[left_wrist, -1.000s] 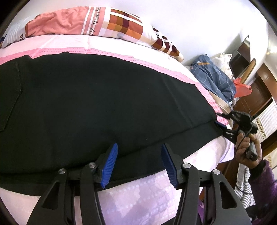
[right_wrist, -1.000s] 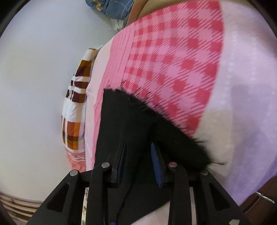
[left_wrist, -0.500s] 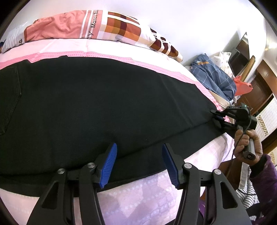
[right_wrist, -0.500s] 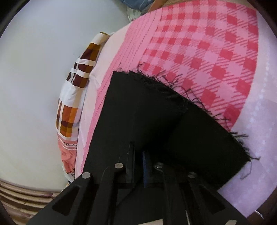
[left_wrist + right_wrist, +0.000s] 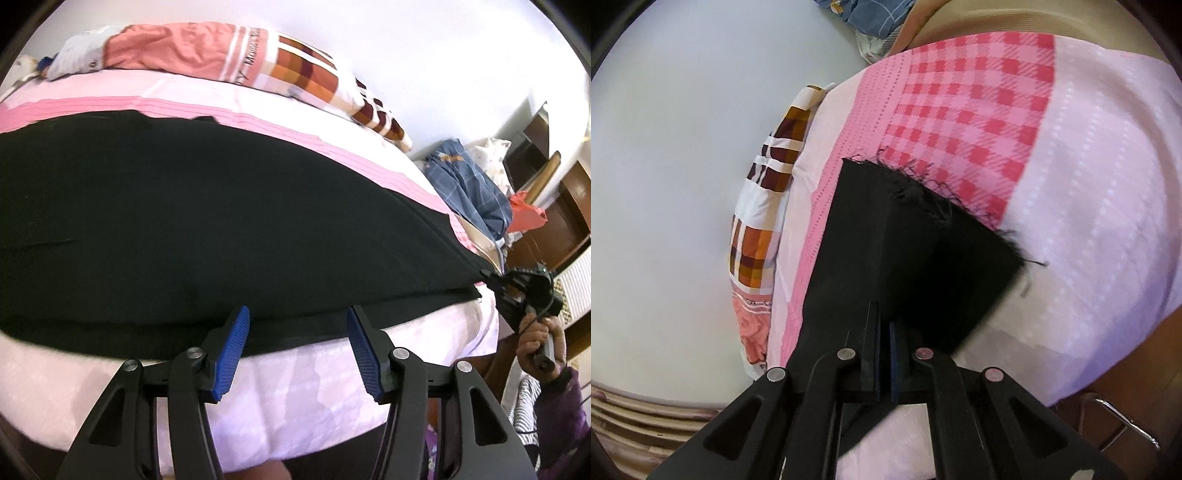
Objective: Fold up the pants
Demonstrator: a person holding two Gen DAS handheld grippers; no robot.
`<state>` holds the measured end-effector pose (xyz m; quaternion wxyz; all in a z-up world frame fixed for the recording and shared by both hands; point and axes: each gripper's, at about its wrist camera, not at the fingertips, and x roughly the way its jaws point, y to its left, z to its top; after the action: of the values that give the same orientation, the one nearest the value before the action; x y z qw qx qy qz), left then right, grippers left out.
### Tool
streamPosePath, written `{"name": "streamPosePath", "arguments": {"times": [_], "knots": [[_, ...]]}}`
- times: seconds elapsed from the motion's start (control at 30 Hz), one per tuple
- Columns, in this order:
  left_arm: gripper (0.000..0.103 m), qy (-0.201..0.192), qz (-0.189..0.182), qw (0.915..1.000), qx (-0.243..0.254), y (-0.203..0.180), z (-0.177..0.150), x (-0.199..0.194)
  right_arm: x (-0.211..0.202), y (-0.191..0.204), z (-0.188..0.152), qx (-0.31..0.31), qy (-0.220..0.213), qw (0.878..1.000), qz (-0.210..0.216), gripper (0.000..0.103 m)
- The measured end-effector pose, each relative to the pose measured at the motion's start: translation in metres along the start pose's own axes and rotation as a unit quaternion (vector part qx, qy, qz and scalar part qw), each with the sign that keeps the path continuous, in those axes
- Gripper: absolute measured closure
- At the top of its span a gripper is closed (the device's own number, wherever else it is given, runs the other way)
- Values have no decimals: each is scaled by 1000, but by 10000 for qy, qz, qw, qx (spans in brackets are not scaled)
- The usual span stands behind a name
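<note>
Black pants (image 5: 207,229) lie spread across a pink bed. My left gripper (image 5: 295,328) is open and empty, hovering just before the pants' near edge. My right gripper (image 5: 884,321) is shut on the frayed leg end of the pants (image 5: 923,236) and lifts the upper layer off the checked sheet. In the left wrist view the right gripper (image 5: 491,277) shows at the far right, pinching the pants' end, held by a hand.
A patchwork pillow (image 5: 288,62) lies along the far side of the bed by the white wall. A blue checked cloth pile (image 5: 469,184) and wooden furniture (image 5: 561,221) stand beyond the bed's right end. The bed's near edge (image 5: 314,398) drops off below my left gripper.
My right gripper closed on the pants' leg end and raised it slightly. My left gripper drew back a little toward the bed's near edge, staying open.
</note>
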<state>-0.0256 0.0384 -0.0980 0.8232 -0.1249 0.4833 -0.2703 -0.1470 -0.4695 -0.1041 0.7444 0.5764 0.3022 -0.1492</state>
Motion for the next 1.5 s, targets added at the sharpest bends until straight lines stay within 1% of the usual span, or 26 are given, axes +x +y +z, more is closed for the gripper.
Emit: {"name": "streamPosePath", "arguments": {"times": [0.07, 0.13, 0.2, 0.23, 0.27, 0.33, 0.37, 0.4, 0.47, 0.5, 0.53, 0.57, 0.63, 0.67, 0.73, 0.77, 0.83, 0.9, 1.0, 1.07, 1.17, 1.23, 1.3, 1.33, 1.43, 1.5], "knots": [[47, -14, 51, 10000, -66, 6, -2, -5, -4, -6, -3, 17, -18, 9999, -120, 100], [47, -55, 94, 9998, -167, 13, -5, -11, -7, -18, 2, 44, -146, 9996, -241, 101], [47, -52, 141, 9996, -228, 20, -6, -12, -3, -32, 8, 222, -101, 9992, -331, 101], [47, -31, 170, 9995, -251, 23, -7, -13, -3, -42, 9, 407, -78, 9986, -333, 101], [47, -27, 187, 9994, -279, 25, -8, -13, -4, -44, 8, 427, -104, 9986, -294, 101], [47, -95, 154, 9992, -367, 29, -8, -18, -15, -35, 3, 157, -315, 9987, -361, 98], [47, -147, 149, 9990, -389, 30, -7, -20, -21, -26, -1, 44, -381, 9991, -199, 98], [47, -224, 159, 9987, -420, 31, -6, -23, -22, -17, -5, -9, -336, 9994, 12, 97], [47, -324, 135, 9982, -492, 33, -4, -27, -17, 11, -26, -319, -89, 9991, 258, 97], [47, -370, 96, 9977, -568, 34, -4, -29, -10, 24, -43, -478, 126, 9979, 415, 97], [47, -384, 75, 9973, -627, 34, -4, -30, 0, 35, -62, -565, 426, 9957, 603, 97], [47, -397, 38, 9967, -701, 35, -4, -31, 19, 46, -87, -605, 844, 9919, 733, 97], [47, -434, -72, 9948, -923, 39, -5, -34, 42, 53, -119, -624, 1217, 9874, 791, 97], [47, -478, -107, 9936, -1020, 41, -6, -37, 61, 54, -137, -562, 1474, 9846, 749, 97], [47, -595, -109, 9911, -1184, 46, -8, -44, 85, 50, -158, -254, 1799, 9799, 825, 97], [47, -619, -110, 9902, -1244, 50, -9, -46, 94, 49, -166, -202, 1879, 9786, 814, 97], [47, -600, -99, 9892, -1332, 57, -11, -47, 104, 51, -175, -268, 1921, 9783, 735, 97], [47, -536, -79, 9878, -1460, 66, -13, -44, 114, 51, -179, -195, 1977, 9774, 726, 97], [47, -476, -133, 9854, -1629, 75, -17, -40, 117, 55, -177, -125, 1802, 9805, 777, 96], [47, -433, -122, 9849, -1670, 80, -20, -37, 119, 60, -179, -263, 1814, 9816, 536, 96], [47, -411, -167, 9831, -1775, 86, -23, -35, 119, 59, -182, -183, 1829, 9821, 401, 95], [47, -427, -196, 9827, -1792, 87, -24, -36, 120, 62, -182, -211, 1794, 9827, 413, 88], [47, -422, -190, 9834, -1755, 87, -24, -35, 122, 63, -182, -90, 1755, 9832, 493, 83], [47, -423, -191, 9835, -1749, 88, -24, -35, 123, 65, -181, -10, 1704, 9839, 542, 78], [47, -435, -234, 9826, -1789, 90, -24, -36, 127, 73, -183, -59, 1638, 9849, 556, 71], [47, -458, -270, 9816, -1835, 92, -24, -36, 132, 82, -187, -115, 1677, 9840, 583, 71]]}}
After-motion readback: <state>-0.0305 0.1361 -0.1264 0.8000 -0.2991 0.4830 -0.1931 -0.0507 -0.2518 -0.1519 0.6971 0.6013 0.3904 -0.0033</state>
